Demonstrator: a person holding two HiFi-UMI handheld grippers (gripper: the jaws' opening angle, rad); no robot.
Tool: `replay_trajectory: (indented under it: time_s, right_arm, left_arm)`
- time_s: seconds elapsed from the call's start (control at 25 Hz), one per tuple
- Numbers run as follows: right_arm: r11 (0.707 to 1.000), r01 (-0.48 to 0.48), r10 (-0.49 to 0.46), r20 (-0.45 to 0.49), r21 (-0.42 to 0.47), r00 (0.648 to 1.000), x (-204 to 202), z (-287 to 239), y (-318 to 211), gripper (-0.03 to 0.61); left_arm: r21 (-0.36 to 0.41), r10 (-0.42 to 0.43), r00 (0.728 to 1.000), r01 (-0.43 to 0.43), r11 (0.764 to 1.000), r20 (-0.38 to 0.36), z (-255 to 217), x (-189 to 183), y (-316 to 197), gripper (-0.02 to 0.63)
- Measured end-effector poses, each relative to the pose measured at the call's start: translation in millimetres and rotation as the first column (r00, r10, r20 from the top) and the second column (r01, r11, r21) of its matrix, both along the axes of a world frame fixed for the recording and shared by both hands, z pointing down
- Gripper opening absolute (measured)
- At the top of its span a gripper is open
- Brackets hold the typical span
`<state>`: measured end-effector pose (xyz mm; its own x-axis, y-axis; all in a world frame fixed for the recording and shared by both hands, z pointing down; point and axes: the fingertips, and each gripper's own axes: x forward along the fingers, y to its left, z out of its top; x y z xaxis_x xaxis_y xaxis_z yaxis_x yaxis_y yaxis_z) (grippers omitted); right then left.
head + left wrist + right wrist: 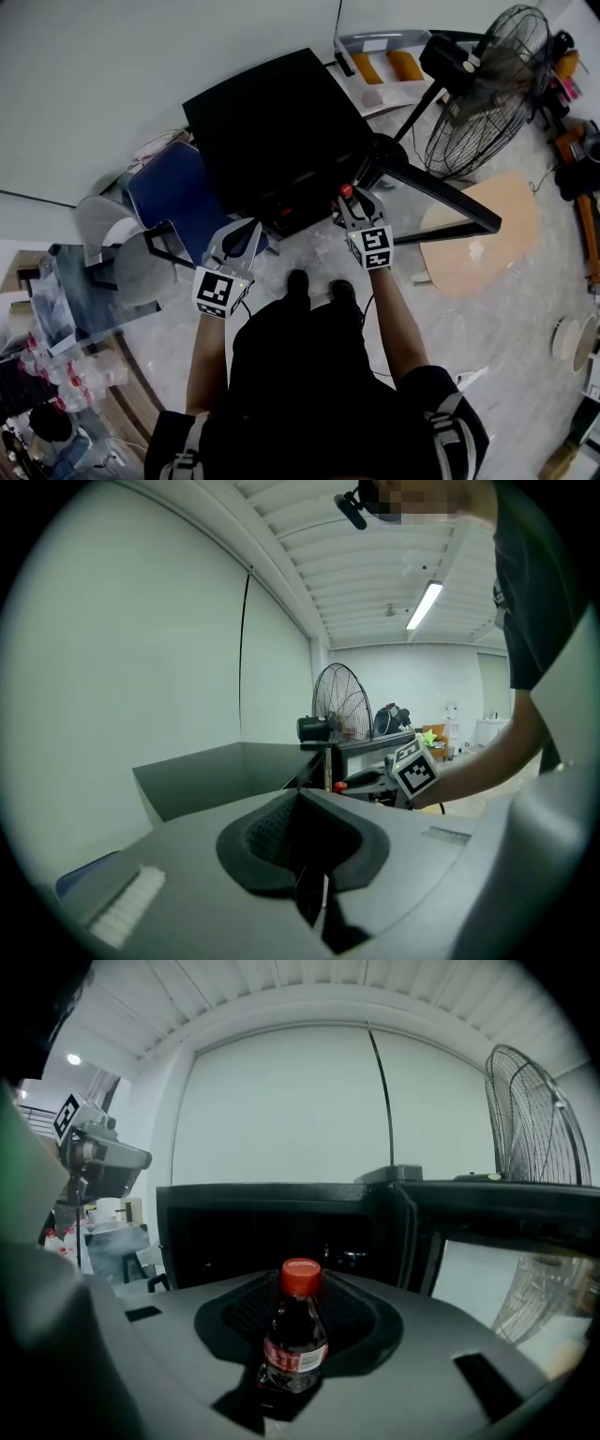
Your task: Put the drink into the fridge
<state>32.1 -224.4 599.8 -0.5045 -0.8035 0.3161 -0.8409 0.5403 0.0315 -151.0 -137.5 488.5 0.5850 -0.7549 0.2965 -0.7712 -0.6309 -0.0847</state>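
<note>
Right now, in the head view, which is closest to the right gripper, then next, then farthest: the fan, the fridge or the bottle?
1. bottle: held between the right gripper's jaws.
2. fridge: just ahead, door open.
3. fan: farthest, up at the right.

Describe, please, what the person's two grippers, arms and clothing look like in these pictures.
The left gripper and the right gripper are alike: grey moulded shells, each carrying a white cube with black square markers. The person wears a dark short-sleeved top and dark shoes; the forearms are bare of sleeves.
</note>
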Motion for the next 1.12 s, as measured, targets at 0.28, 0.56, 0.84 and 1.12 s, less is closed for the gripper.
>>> replay_trajectory:
  time_s: [0.28, 0.56, 0.84, 1.12]
  right_arm:
    - [0.999, -0.037, 0.037, -0.001, -0.030, 0.999, -2.6, 34.6, -18.1, 0.135]
    - [0.995, -0.056, 0.056, -0.001, -0.080, 0.998, -9.2, 62.6, -38.8, 0.133]
    - [0.990, -0.070, 0.066, -0.037, -0.118, 0.997, -14.3, 87.9, -56.8, 0.133]
    - [0.988, -0.085, 0.078, -0.060, -0.130, 0.995, -15.6, 106.6, -70.3, 0.133]
  left_arm:
    - [-0.044, 0.016, 0.999, -0.015, 0.999, 0.030, 17.6, -4.8, 7.7, 0.002]
    - [-0.043, 0.025, 0.998, -0.023, 0.999, 0.056, 25.5, -13.2, 10.3, 0.002]
    - [-0.044, 0.059, 0.996, -0.056, 0.998, 0.070, 32.3, -6.8, 10.9, 0.002]
    - [-0.057, 0.059, 0.997, -0.057, 0.997, 0.041, 34.3, -3.1, 10.2, 0.002]
